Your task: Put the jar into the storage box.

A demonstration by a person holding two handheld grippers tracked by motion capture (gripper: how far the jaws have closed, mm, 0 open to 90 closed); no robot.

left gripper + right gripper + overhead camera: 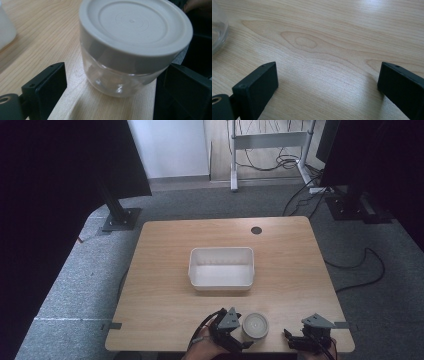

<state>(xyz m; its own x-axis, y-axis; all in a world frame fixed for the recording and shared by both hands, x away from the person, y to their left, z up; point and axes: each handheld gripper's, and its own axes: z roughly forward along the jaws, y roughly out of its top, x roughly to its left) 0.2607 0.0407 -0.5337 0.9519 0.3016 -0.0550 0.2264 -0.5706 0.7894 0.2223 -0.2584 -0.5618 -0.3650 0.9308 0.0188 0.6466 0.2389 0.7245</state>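
Left gripper lined up on a lidded jar at the table's near edge

The clear plastic jar [117,75] with its grey screw lid [135,25] stands upright just nearer the person than the white bin [221,267], between the wide-spread jaws of the left gripper [110,85], neither jaw touching it. The right gripper [327,82], to the jar's right, also gapes wide over bare table [332,32]. A risk: an off-centre close could shove the light jar sideways, tip it, or nudge it off the nearby edge.
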